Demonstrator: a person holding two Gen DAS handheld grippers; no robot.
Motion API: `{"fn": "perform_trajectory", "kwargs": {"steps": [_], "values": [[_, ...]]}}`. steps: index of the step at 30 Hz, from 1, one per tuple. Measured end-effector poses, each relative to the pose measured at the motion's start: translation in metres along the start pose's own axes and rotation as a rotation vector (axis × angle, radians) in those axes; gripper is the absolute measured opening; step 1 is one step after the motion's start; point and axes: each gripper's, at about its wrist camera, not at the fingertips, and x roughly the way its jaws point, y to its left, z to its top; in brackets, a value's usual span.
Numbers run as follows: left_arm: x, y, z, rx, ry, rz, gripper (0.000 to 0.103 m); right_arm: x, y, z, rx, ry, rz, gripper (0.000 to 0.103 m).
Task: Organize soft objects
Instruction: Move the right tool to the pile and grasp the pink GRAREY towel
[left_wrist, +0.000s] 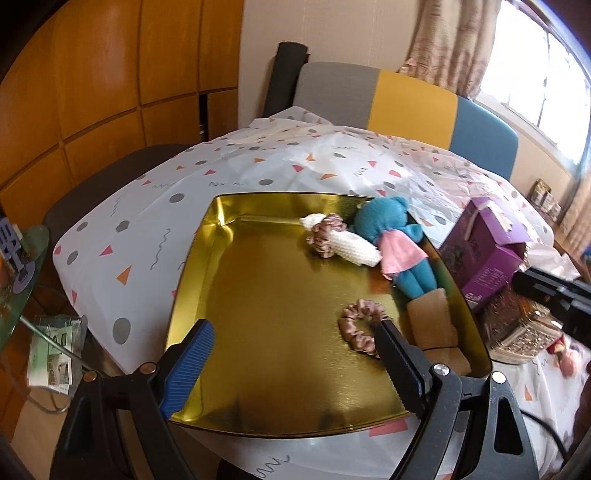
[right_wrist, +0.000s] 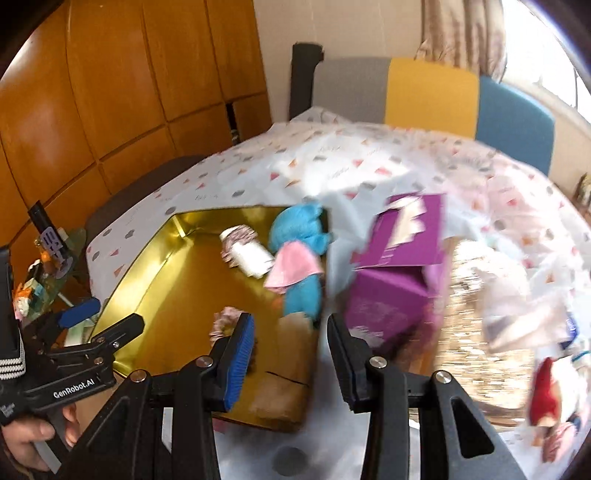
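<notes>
Both grippers' jaws apart, empty, over gold tray (left_wrist: 207, 236) (scrunchie (left_wrist: 360, 325), blue doll (left_wrist: 399, 243) inside), purple box (left_wrist: 487, 254) beside.

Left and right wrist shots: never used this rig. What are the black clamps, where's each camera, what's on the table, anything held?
There is no robot arm. A person holds a two-finger gripper in each hand, and each gripper carries a fisheye camera looking forward along its fingers.

The left wrist view shows the left gripper with its jaws wide apart above the gold tray, holding nothing. The right wrist view is blurred; the right gripper is partly open with nothing between its fingers. At that view's left edge you see the other gripper in the person's hand.

In the tray lie a blue doll in a pink skirt, a white knitted toy with a scrunchie around it, a loose pink scrunchie and a tan soft piece. Beside the tray, on the patterned tablecloth, stand a purple box and a glittery box.
</notes>
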Motion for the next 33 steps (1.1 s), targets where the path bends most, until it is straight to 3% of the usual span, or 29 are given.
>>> {"fn": "perform_trajectory", "kwargs": {"steps": [8, 17, 22, 27, 29, 31, 33], "values": [[-0.006, -0.020, -0.001, 0.059, -0.002, -0.033, 0.089, -0.041, -0.066, -0.005, 0.102, -0.073, -0.122, 0.041], [-0.009, -0.045, -0.006, 0.131, 0.003, -0.088, 0.089, -0.090, -0.177, -0.034, 0.268, -0.076, -0.376, 0.041], [-0.009, -0.059, -0.008, 0.158, 0.022, -0.140, 0.089, -0.122, -0.251, -0.062, 0.482, -0.094, -0.563, 0.041], [-0.009, -0.070, -0.013, 0.193, 0.038, -0.173, 0.089, -0.148, -0.320, -0.117, 0.785, -0.143, -0.734, 0.041], [-0.008, -0.073, -0.014, 0.197, 0.045, -0.182, 0.089, -0.152, -0.341, -0.142, 0.927, -0.119, -0.740, 0.041], [-0.008, -0.078, -0.015, 0.206, 0.054, -0.193, 0.089, -0.159, -0.357, -0.161, 1.065, -0.158, -0.650, 0.041], [-0.009, -0.083, -0.017, 0.217, 0.057, -0.211, 0.089, -0.153, -0.368, -0.171, 1.132, -0.126, -0.598, 0.041]]}}
